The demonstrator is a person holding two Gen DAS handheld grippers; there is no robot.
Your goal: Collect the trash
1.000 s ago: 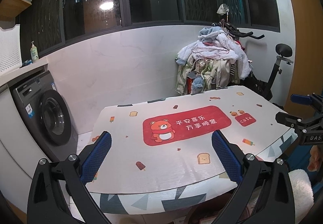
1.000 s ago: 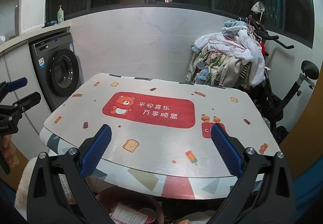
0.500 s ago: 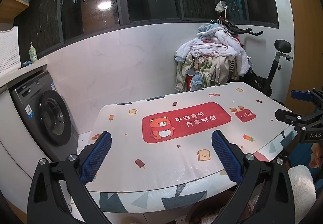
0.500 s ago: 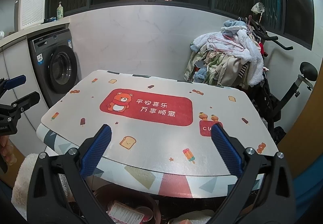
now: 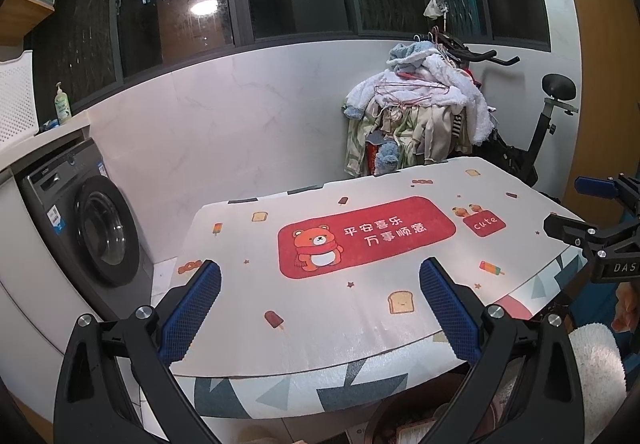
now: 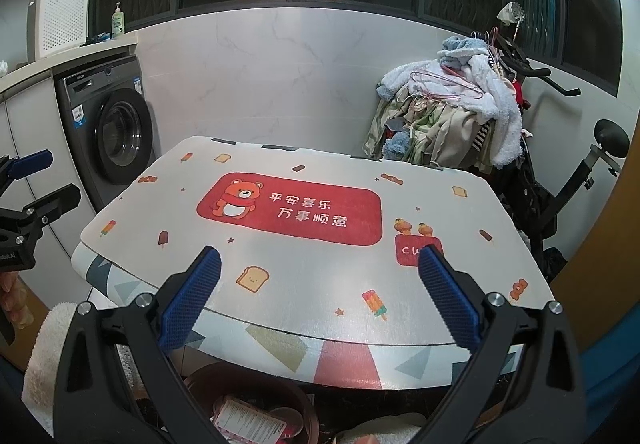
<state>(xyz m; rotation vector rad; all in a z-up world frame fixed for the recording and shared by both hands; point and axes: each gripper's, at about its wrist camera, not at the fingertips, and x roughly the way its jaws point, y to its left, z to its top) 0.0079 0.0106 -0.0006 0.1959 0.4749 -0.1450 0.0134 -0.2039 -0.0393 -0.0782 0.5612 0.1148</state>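
I hold both grippers, left [image 5: 320, 308] and right [image 6: 320, 304], spread wide and empty above the table [image 6: 312, 256]. Its top looks bare; trash sits in the basin [image 6: 248, 404] under its near edge. Next I would dip below.

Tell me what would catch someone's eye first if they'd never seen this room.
The red bear panel in the middle of the table mat stands out first. Behind the table's far right corner, a heap of clothes is piled over an exercise bike, and a dark washing machine sits under the counter on the left. Both the left gripper and right gripper hang open and empty.
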